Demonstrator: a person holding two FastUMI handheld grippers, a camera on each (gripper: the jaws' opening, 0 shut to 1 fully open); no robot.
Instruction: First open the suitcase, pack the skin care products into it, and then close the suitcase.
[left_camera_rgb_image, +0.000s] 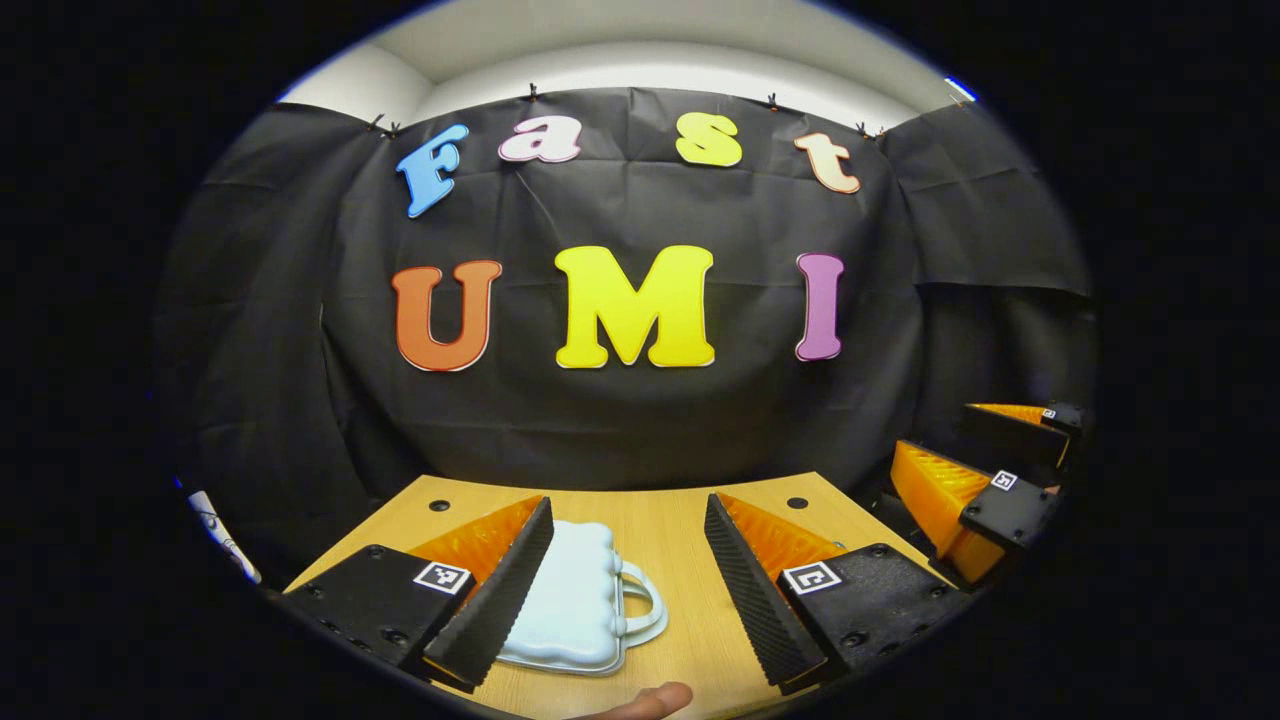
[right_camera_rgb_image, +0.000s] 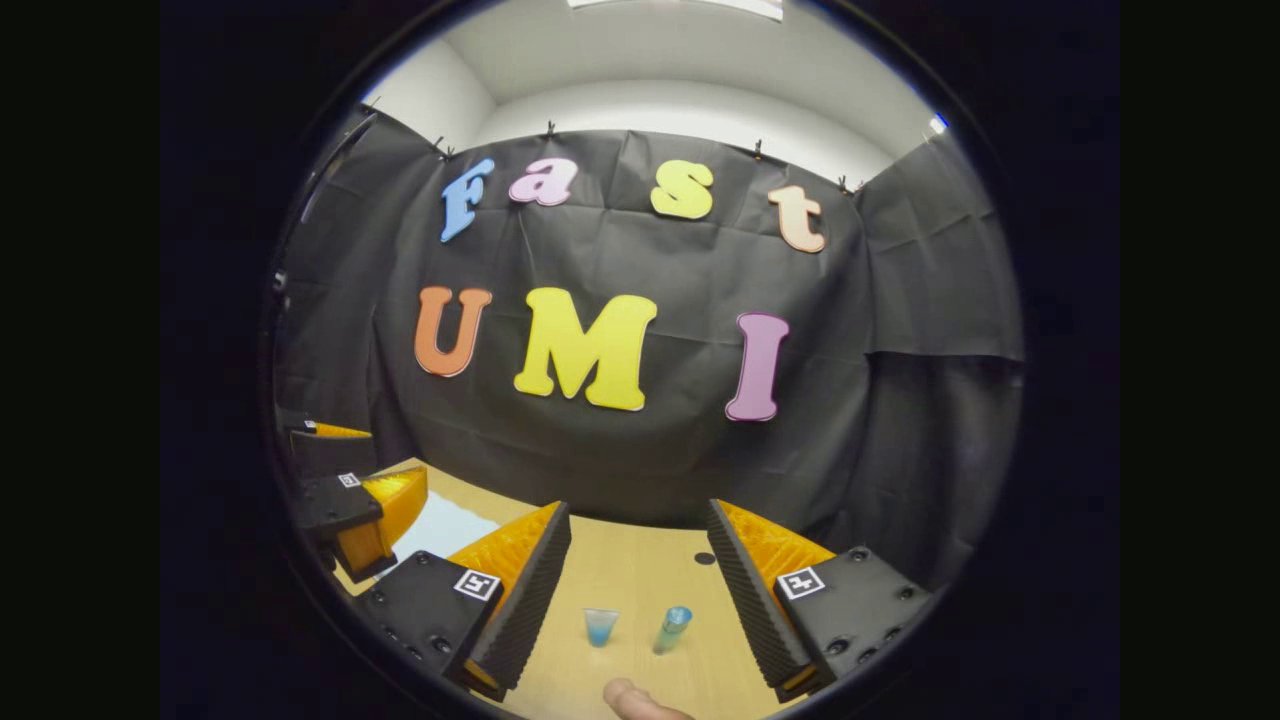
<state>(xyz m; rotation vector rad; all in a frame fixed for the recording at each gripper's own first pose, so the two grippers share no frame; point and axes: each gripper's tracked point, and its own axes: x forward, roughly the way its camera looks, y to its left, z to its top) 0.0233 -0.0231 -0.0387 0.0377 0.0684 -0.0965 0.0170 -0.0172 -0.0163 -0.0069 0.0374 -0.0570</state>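
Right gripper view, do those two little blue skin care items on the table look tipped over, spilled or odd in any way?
Nothing stands out. The small blue cup stands upright on the wooden table, and the blue-capped tube beside it leans slightly, apart from it. No spill shows around either. Both sit ahead of the open right gripper.

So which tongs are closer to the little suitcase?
Left. The left tongs hang open right over the suitcase; the right tongs are off to its side, over two small bottles.

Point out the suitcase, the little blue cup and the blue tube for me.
suitcase (left_camera_rgb_image: 575, 595): left gripper view, middle of its closed pale lid.
little blue cup (right_camera_rgb_image: 600, 627): right gripper view, its side wall.
blue tube (right_camera_rgb_image: 672, 629): right gripper view, middle of its body.
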